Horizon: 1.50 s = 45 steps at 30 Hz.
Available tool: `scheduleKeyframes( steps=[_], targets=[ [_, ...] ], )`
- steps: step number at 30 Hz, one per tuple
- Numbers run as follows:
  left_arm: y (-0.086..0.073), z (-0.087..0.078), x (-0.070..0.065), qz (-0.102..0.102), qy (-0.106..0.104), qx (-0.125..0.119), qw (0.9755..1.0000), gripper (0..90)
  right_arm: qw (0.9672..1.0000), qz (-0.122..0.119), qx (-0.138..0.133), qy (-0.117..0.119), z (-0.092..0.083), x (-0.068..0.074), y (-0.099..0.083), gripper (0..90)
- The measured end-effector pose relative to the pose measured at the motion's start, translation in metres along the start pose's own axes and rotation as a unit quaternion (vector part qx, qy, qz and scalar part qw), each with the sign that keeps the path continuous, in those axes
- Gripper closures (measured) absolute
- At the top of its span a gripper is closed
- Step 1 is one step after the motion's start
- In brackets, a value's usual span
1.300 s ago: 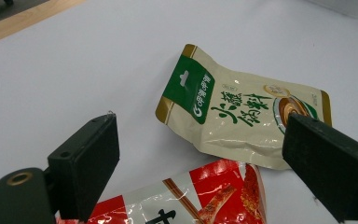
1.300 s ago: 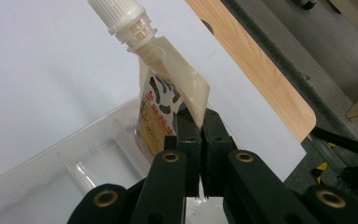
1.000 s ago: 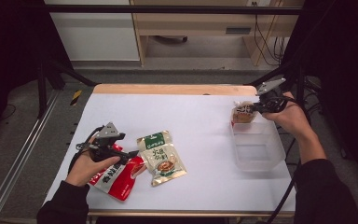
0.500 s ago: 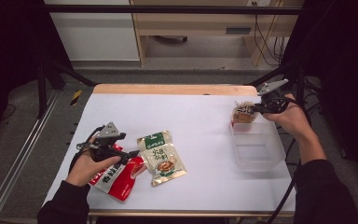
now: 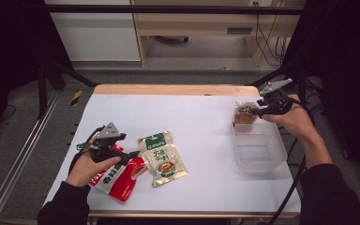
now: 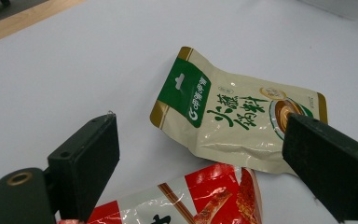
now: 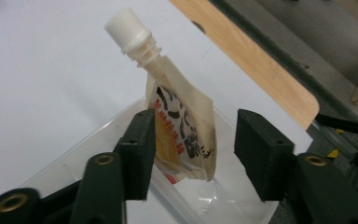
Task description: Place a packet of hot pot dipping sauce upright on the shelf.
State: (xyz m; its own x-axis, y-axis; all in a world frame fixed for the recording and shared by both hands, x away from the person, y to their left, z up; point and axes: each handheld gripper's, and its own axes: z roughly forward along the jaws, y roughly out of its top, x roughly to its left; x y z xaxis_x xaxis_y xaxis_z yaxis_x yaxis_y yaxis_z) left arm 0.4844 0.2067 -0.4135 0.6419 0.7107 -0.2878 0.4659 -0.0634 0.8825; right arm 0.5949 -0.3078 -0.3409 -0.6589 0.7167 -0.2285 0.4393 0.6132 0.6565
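Note:
A spouted pouch (image 7: 182,126) with a white cap stands tilted over the far corner of a clear plastic bin (image 5: 258,150). My right gripper (image 7: 198,128) has just been opening. The pouch sits between its jaws, against the left one, with a gap to the right one. In the high view the right gripper (image 5: 258,111) and the pouch (image 5: 244,114) are at the bin's far left corner. My left gripper (image 6: 205,140) is open and hovers low over a red snack packet (image 6: 191,200) and a green-topped packet (image 6: 233,116) that lie flat.
The white table (image 5: 197,117) has a wooden far edge (image 5: 173,90). The green-topped packet (image 5: 161,157) and the red packet (image 5: 117,176) lie near the front left under the left gripper (image 5: 130,154). Black frame posts and cables stand at both sides.
The right gripper's jaws have parted from the pouch, which stays at the bin's far corner. The left hand and both packets have not moved.

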Motion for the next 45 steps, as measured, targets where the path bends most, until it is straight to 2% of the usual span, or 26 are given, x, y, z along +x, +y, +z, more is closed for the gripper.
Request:
scheduleKeyframes(
  steps=[3, 4, 8, 9, 11, 14, 18, 20, 26, 30, 34, 38, 40, 45],
  targets=[
    [0.000, 0.000, 0.000, 0.002, 0.001, 0.002, 1.0000, 11.2, 0.9997, 0.002, -0.017, -0.014, -0.008, 0.004, 0.004, 38.8],
    [-0.001, 0.001, 0.000, 0.003, 0.002, 0.001, 1.0000, 11.2, 0.9995, 0.002, -0.018, -0.025, -0.012, 0.007, 0.007, 36.4],
    [-0.001, 0.001, 0.000, 0.002, 0.002, 0.001, 1.0000, 10.9, 0.9980, -0.006, -0.045, -0.044, -0.028, 0.024, 0.016, 28.9],
    [-0.002, 0.001, 0.000, 0.002, 0.002, 0.003, 1.0000, 10.9, 0.9978, -0.007, -0.045, -0.048, -0.031, 0.029, 0.018, 26.8],
    [-0.001, 0.002, -0.001, 0.003, 0.000, 0.004, 1.0000, 10.7, 0.9975, -0.006, -0.045, -0.055, -0.038, 0.043, 0.025, 23.7],
    [-0.002, 0.003, -0.001, 0.003, 0.001, 0.004, 1.0000, 10.4, 0.9955, -0.016, -0.075, -0.056, -0.049, 0.065, 0.032, 21.2],
    [-0.004, 0.006, -0.004, 0.005, -0.002, 0.009, 0.9999, 9.7, 0.9931, -0.026, -0.103, -0.050, -0.055, 0.098, 0.041, 18.9],
    [-0.005, 0.006, -0.004, 0.006, -0.001, 0.007, 1.0000, 9.4, 0.9927, -0.035, -0.110, -0.037, -0.055, 0.116, 0.044, 18.5],
    [-0.005, 0.009, -0.006, 0.009, -0.002, 0.005, 0.9999, 8.8, 0.9935, -0.048, -0.102, -0.007, -0.039, 0.164, 0.048, 17.0],
    [-0.004, 0.008, -0.006, 0.015, -0.001, 0.004, 0.9999, 8.0, 0.9927, -0.060, -0.103, 0.020, -0.026, 0.190, 0.050, 21.9],
    [-0.001, 0.006, -0.005, 0.014, -0.003, 0.000, 0.9999, 7.8, 0.9916, -0.069, -0.104, 0.034, -0.012, 0.214, 0.053, 23.4],
    [-0.002, 0.006, -0.004, 0.014, -0.001, -0.001, 0.9999, 7.8, 0.9916, -0.072, -0.099, 0.042, 0.002, 0.232, 0.054, 22.8],
    [-0.003, 0.005, -0.003, 0.017, 0.002, 0.002, 0.9998, 8.0, 0.9924, -0.070, -0.093, 0.041, 0.011, 0.239, 0.054, 22.4],
    [-0.004, 0.007, -0.003, 0.022, 0.005, 0.001, 0.9997, 9.0, 0.9918, -0.062, -0.097, 0.055, 0.029, 0.250, 0.048, 24.5]
  ],
)
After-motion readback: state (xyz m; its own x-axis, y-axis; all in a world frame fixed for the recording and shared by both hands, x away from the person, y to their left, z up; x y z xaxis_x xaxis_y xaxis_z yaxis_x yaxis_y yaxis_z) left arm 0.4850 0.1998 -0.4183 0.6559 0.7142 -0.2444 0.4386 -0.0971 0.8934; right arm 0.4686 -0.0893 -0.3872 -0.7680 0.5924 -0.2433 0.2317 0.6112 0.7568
